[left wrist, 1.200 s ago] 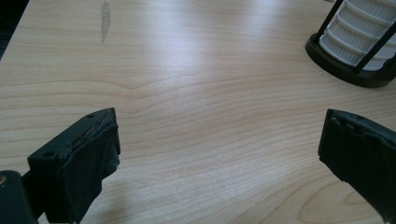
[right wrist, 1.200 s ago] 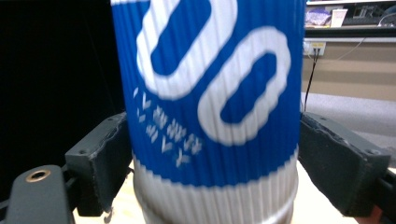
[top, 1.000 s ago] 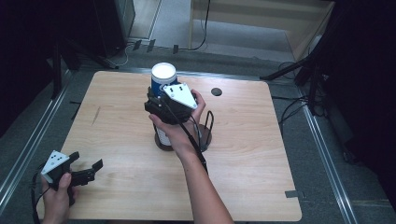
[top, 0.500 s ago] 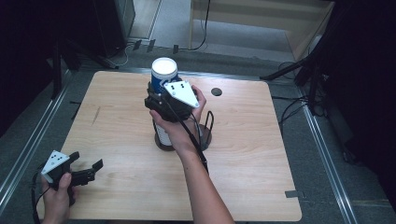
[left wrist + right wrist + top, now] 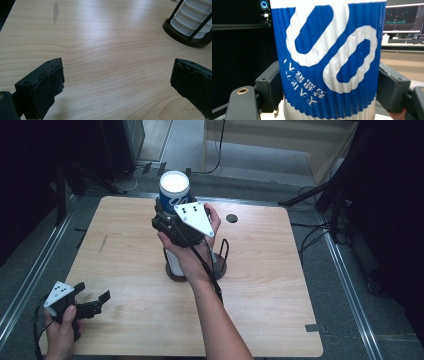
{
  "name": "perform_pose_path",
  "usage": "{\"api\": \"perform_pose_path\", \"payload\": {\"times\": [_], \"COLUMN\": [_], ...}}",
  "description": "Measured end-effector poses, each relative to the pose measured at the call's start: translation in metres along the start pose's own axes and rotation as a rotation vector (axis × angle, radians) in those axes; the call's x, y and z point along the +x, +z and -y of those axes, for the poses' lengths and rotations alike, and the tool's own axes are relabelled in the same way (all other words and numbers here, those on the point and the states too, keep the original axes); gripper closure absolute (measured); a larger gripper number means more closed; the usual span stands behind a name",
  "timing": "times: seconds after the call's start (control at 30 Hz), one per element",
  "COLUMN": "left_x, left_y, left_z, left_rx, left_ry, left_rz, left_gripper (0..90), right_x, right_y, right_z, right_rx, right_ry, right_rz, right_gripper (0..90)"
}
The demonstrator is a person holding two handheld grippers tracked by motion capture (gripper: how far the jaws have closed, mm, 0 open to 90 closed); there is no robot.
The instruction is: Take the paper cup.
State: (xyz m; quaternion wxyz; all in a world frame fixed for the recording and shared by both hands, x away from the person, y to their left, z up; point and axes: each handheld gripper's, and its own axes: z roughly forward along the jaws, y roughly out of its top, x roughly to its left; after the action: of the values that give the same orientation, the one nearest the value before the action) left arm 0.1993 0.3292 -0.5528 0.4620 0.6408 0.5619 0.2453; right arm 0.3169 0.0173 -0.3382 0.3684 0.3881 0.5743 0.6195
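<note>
At the table's [image 5: 125, 245] centre, toward twelve o'clock, the right gripper [image 5: 172, 217] has just been closing its jaws and now clamps the blue-and-white corrugated paper cup [image 5: 174, 190], upside down atop the white cup stack [image 5: 172, 262] in the black wire holder [image 5: 220, 265]. At seven o'clock, the left gripper [image 5: 92, 302] hovers with jaws spread, holding nothing.

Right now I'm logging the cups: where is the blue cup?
In the high view the blue cup stands upside down atop the stack in the wire holder, table centre, clamped between the right gripper jaws.
</note>
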Motion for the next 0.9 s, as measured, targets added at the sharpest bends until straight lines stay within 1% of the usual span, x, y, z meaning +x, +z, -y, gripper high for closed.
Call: {"api": "perform_pose_path", "payload": {"times": [0.07,0.13,0.23,0.27,0.43,0.5,0.6,0.8,0.9], "left_x": [-0.001,-0.001,0.000,0.000,0.000,0.000,0.000,0.000,0.000], "left_y": [0.000,0.000,0.000,0.000,-0.001,-0.001,-0.002,-0.002,-0.002], "left_z": [0.000,0.000,0.000,0.000,0.001,0.000,0.001,0.001,0.001], "left_rx": [-0.002,-0.005,-0.006,-0.006,-0.016,-0.021,-0.025,-0.027,-0.028], "left_ry": [0.006,0.004,0.002,0.002,0.003,0.003,0.006,0.006,0.006], "left_rz": [-0.001,-0.002,-0.002,-0.001,0.002,0.003,0.003,0.002,0.002], "left_gripper": [0.0,0.0,0.0,0.0,0.0,0.0,0.0,0.0,0.0], "right_x": [0.001,0.002,0.002,0.002,0.000,-0.002,-0.007,-0.016,-0.021], "right_y": [-0.001,-0.002,-0.002,-0.004,-0.008,-0.011,-0.016,-0.025,-0.029], "right_z": [-0.003,-0.006,-0.008,-0.012,-0.021,-0.026,-0.033,-0.041,-0.043], "right_rx": [-0.025,-0.038,-0.041,-0.050,-0.067,-0.082,-0.099,-0.115,-0.116], "right_ry": [0.002,-0.005,-0.006,-0.007,0.001,0.000,0.012,0.014,0.018], "right_rz": [-0.007,-0.007,-0.009,-0.012,-0.003,0.000,0.003,0.015,0.029], "right_gripper": [20.1,20.1,20.1,20.1,20.1,20.1,20.1,20.0,20.1]}}
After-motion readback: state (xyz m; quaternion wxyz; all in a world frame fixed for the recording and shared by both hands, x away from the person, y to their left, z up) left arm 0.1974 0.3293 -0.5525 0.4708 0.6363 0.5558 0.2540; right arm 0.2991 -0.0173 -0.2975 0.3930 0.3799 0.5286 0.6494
